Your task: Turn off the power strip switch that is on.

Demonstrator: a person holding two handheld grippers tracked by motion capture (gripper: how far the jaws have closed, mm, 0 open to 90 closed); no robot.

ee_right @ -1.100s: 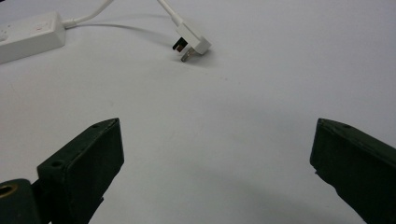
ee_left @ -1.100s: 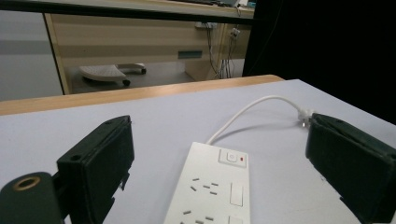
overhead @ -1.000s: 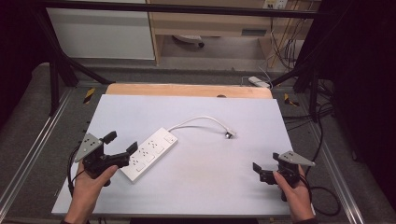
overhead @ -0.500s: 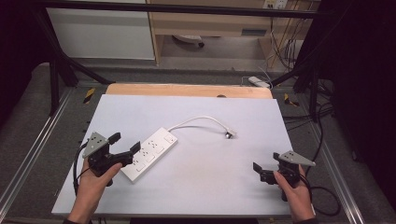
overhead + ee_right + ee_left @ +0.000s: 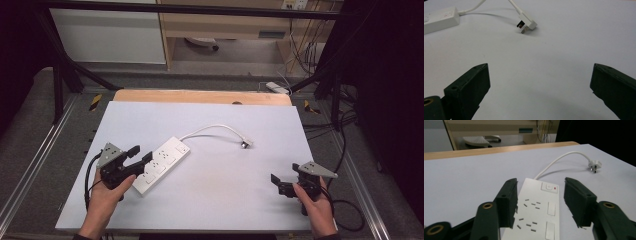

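Observation:
A white power strip (image 5: 167, 152) lies at an angle on the pale table (image 5: 215, 205), left of centre. Its white cable (image 5: 210, 129) curves right to a plug (image 5: 245, 145) that rests flat on the table. My left gripper (image 5: 141, 155) is at the strip's near end. In the left gripper view the strip (image 5: 536, 207) lies between the jaws of the left gripper (image 5: 541, 185). Those jaws have just been closing and stand close to its two long sides, with a thin gap still visible. My right gripper (image 5: 286, 176) is open and empty near the front right, and the plug (image 5: 527, 25) lies well beyond it.
A wooden strip (image 5: 200, 96) runs along the table's far edge. Metal frame rails (image 5: 40, 150) flank both sides. Loose cables (image 5: 320, 125) and a second power strip (image 5: 276, 88) lie on the floor at the back right. A white cabinet (image 5: 107, 35) stands behind.
My left gripper has moved a little right onto the strip's near end and its jaws have narrowed around it. The right gripper, strip and plug have stayed put.

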